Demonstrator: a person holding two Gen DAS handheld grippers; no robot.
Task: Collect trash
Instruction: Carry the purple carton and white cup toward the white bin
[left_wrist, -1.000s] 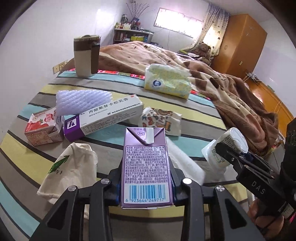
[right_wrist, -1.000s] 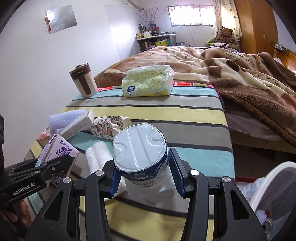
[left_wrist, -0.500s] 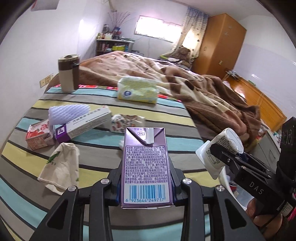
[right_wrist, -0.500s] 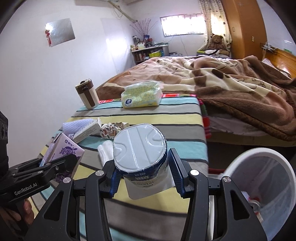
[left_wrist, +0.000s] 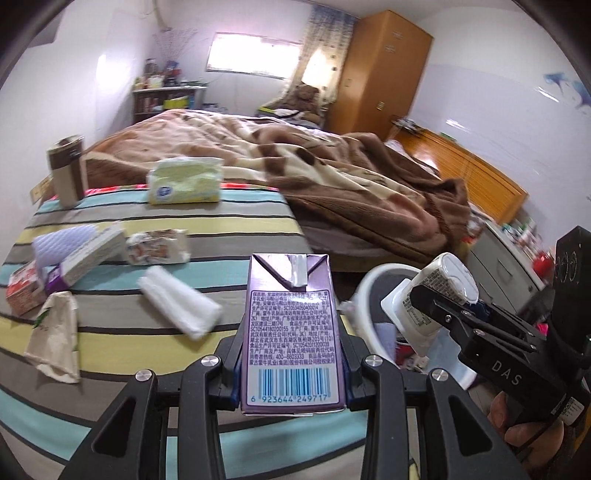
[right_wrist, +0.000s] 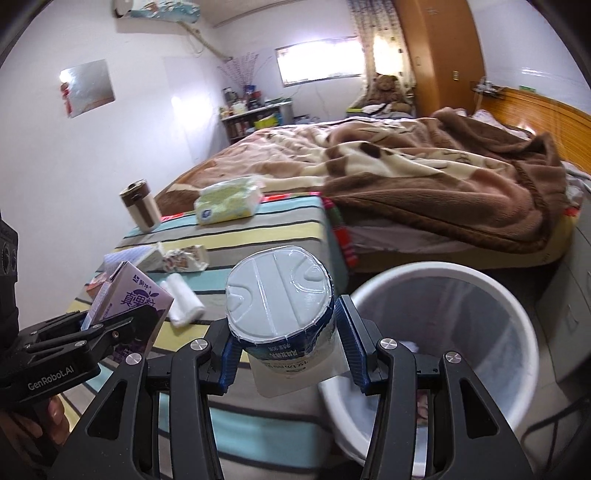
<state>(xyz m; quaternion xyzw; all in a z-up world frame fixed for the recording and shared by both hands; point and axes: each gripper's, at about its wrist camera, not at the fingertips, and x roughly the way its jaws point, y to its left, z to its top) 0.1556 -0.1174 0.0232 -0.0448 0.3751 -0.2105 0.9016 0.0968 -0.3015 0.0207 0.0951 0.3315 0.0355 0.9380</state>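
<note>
Left gripper (left_wrist: 291, 363): fingers pinching upright purple rectangular milk carton (left_wrist: 291, 332). Right gripper (right_wrist: 282, 349): fingers clamping white foil-lidded plastic yogurt cup (right_wrist: 280, 310); round white plastic bin (right_wrist: 443, 328) just right of them, contents unclear.

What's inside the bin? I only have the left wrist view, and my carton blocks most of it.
Observer: The right wrist view shows the white bin open-topped with a clear liner. A few scraps show low inside.
Operator: Cup over the bin yet?
Observer: Not clearly. The cup, with the right tool shut on it, shows left of the bin's mouth, in front of the striped bedcover.
Operator: Anything on my carton's far face?
Observer: The carton in the left tool has purple print with large white characters.
</note>
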